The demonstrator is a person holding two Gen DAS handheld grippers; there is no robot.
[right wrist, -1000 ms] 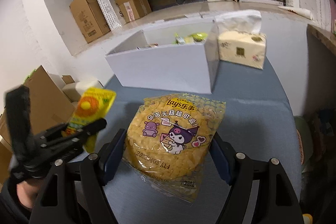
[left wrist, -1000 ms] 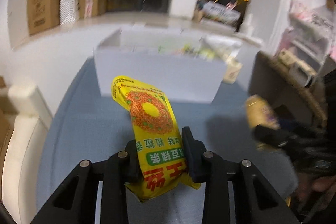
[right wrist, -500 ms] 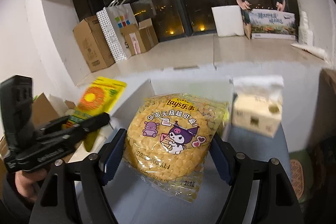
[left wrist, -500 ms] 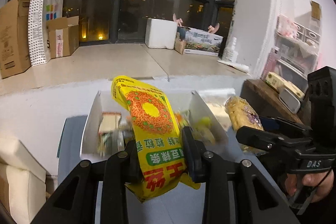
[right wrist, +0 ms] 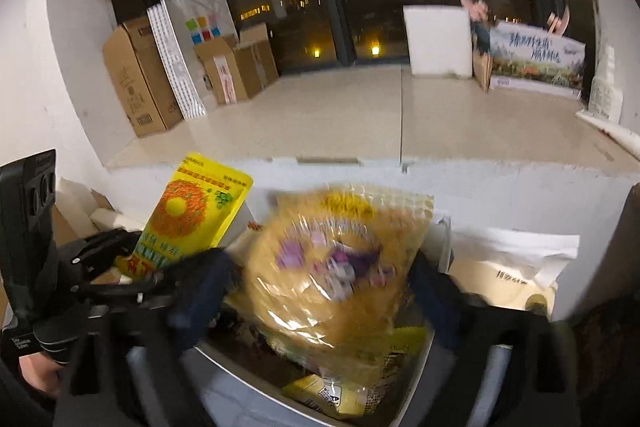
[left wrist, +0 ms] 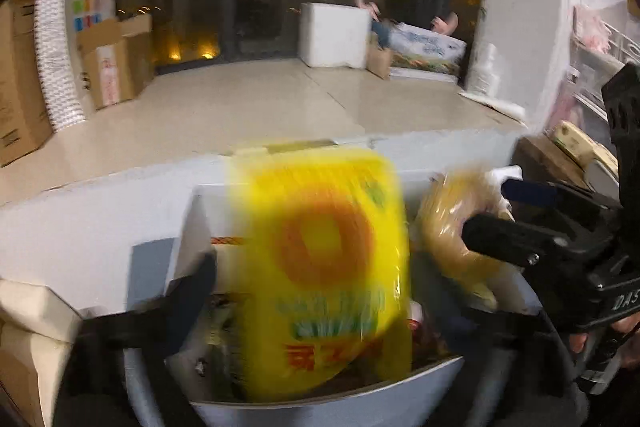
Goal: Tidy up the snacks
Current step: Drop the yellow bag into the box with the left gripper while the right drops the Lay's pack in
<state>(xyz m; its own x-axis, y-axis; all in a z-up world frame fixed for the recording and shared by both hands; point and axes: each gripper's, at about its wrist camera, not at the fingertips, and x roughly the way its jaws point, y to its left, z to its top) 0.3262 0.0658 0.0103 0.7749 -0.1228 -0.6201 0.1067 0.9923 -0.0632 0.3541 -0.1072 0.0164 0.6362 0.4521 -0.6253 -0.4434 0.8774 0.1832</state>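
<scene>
A yellow noodle snack packet [left wrist: 324, 267] hangs blurred between the fingers of my left gripper [left wrist: 320, 307], over the open white box [left wrist: 320, 403]. The left finger [left wrist: 192, 291] stands apart from the packet, so the jaws look spread. The packet also shows in the right wrist view [right wrist: 192, 215]. A yellow Lay's chips bag [right wrist: 336, 267] is blurred between the fingers of my right gripper [right wrist: 324, 291], over the same box [right wrist: 248, 379]. The fingers look apart from the bag. The chips bag also shows in the left wrist view [left wrist: 452, 223].
The white box holds several snack packets [right wrist: 340, 391]. A tissue pack [right wrist: 512, 275] stands right of the box. Cardboard boxes [right wrist: 140, 79] and a paper bag [right wrist: 188, 47] stand at the back left on a pale ledge. A white foam box [right wrist: 438, 41] sits at the back.
Both grippers have moved forward and down over the white box. Both sets of jaws have spread, and both snacks are blurred as if dropping.
</scene>
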